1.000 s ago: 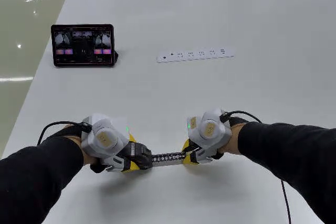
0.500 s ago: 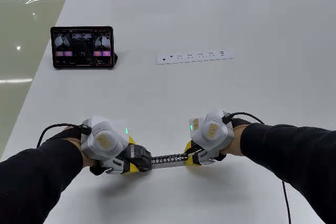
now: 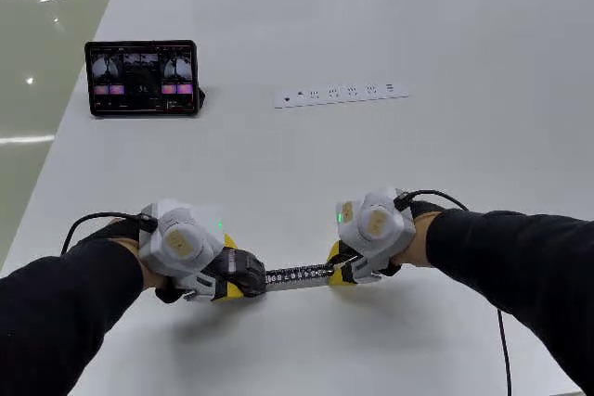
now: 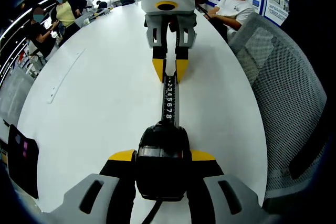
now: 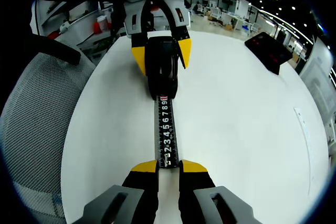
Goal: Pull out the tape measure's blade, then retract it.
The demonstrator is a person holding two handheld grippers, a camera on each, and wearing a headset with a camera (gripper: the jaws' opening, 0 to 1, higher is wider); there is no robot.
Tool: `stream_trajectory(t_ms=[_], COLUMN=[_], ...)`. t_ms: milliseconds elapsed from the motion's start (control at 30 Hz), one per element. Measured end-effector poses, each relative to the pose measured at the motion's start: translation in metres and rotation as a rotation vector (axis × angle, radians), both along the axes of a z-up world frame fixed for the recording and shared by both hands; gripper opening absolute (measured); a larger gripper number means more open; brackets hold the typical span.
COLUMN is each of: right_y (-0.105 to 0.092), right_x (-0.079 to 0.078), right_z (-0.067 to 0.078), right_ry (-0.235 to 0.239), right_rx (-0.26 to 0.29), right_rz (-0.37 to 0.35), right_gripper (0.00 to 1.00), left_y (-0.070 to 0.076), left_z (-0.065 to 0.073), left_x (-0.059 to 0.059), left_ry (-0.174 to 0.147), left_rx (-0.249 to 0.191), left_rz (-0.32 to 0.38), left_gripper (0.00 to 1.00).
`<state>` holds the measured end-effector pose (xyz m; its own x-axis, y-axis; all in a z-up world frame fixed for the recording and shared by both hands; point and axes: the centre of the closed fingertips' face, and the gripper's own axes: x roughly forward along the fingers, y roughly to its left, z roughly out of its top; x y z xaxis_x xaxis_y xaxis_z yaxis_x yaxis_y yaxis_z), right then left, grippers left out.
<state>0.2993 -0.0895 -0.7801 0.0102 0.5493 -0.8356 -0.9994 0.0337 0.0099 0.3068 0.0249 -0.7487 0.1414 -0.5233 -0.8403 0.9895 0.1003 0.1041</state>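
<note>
The black tape measure case lies near the table's front edge, clamped between the yellow-tipped jaws of my left gripper. A short length of numbered blade runs from the case to my right gripper, which is shut on the blade's end. About nine centimetres of blade are drawn out. The two grippers face each other just above the white table.
A tablet with a lit screen stands at the far left. A white power strip lies across the table's middle. A mesh chair stands behind the near edge. People sit far off in the left gripper view.
The right gripper has eased slightly to the right, and the exposed blade is a little longer. The head camera has shifted a bit.
</note>
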Motion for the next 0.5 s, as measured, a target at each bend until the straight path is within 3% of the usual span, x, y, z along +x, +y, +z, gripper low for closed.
stream_trajectory(t_ms=[500], right_y=[-0.0064], right_x=[-0.0009], right_z=[0.0005], right_ry=[0.005], right_rx=[-0.004], right_rz=[-0.006], right_gripper=[0.10], left_y=[0.0002], left_z=[-0.0002], left_x=[0.0002], left_ry=[0.000], left_rx=[0.000], left_rz=[-0.003], left_gripper=[0.33])
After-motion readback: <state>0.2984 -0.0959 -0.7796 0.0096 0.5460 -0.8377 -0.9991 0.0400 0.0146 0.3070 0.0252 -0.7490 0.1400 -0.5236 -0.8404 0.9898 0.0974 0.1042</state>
